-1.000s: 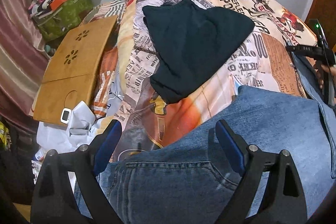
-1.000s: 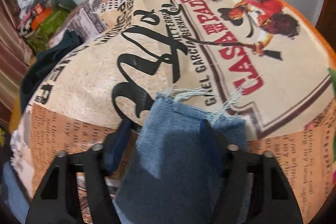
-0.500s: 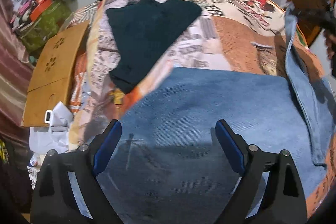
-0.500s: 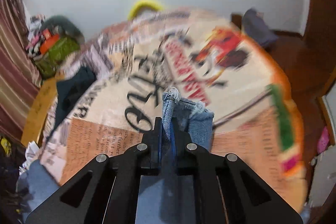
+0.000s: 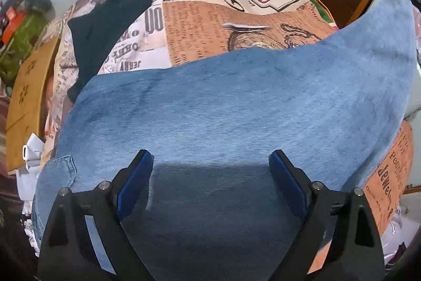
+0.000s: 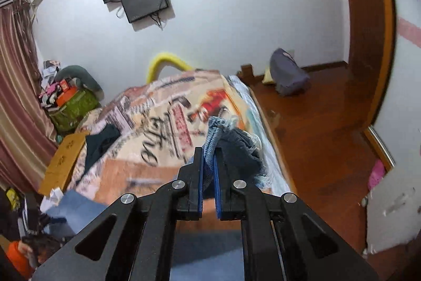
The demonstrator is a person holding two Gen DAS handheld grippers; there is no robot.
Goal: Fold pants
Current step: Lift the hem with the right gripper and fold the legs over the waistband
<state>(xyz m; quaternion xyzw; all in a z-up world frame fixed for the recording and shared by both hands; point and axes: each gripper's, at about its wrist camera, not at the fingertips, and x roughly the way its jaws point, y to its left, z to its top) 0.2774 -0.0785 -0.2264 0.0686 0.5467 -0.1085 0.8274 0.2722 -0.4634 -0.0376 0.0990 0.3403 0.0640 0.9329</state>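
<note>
Blue denim pants [image 5: 210, 107] lie across a bed with a printed cover [image 5: 210, 15]. In the left wrist view one leg rises toward the upper right. My left gripper [image 5: 210, 167] is open and hovers over the denim near the waist end, where a pocket [image 5: 56, 173] shows. My right gripper [image 6: 209, 157] is shut on the frayed hem of the pants [image 6: 223, 133] and holds it high above the bed. The rest of the denim [image 6: 76, 207] shows low on the left in the right wrist view.
A dark folded garment [image 5: 100, 28] lies on the bed's far left. A wooden lap board [image 5: 29, 96] leans at the left edge. Clutter and a green bag [image 6: 71, 107] stand by the curtain. Wooden floor [image 6: 315, 128] lies right of the bed.
My right gripper shut on the hem and lifted it high, tilting up toward the wall. The pants leg rose off the bed. My left gripper stayed open and shifted right over the denim.
</note>
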